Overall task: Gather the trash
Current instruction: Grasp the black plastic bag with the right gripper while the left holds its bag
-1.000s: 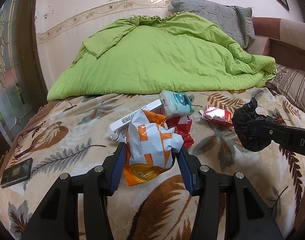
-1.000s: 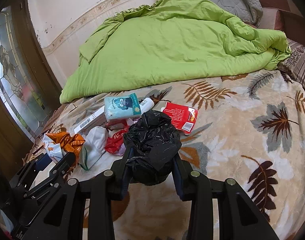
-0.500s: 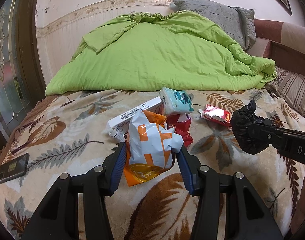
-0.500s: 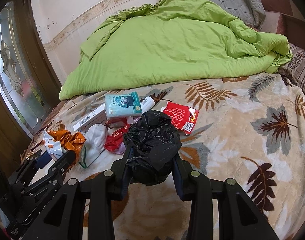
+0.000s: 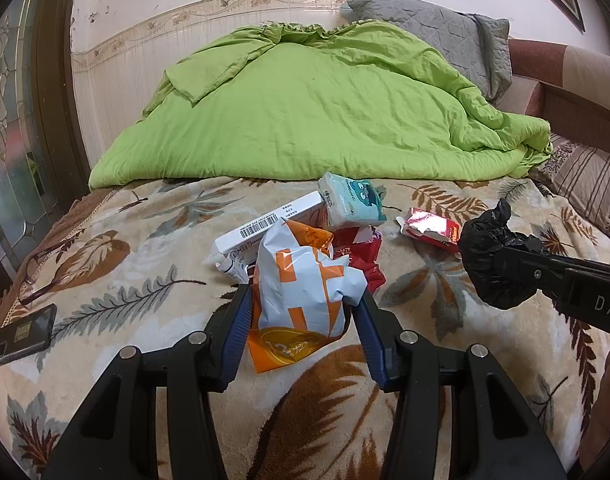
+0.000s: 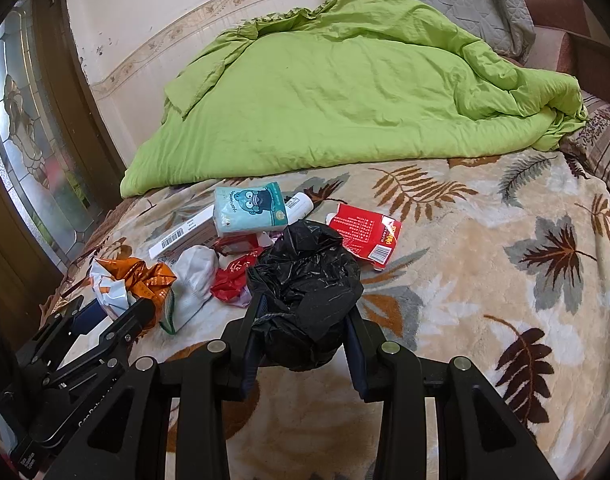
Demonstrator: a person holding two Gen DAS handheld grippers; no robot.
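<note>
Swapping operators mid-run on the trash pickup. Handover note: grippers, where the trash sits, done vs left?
Left gripper: shut on the orange-and-white wrapper, held above the bed blanket.
Right gripper: shut on the crumpled black bag.
On the blanket, in a loose pile: white barcode box, teal tissue pack, red wrapper, red carton, white crumpled piece, small white bottle.
Done: two pieces gripped. Left: everything in the pile. No bin in view.
</note>
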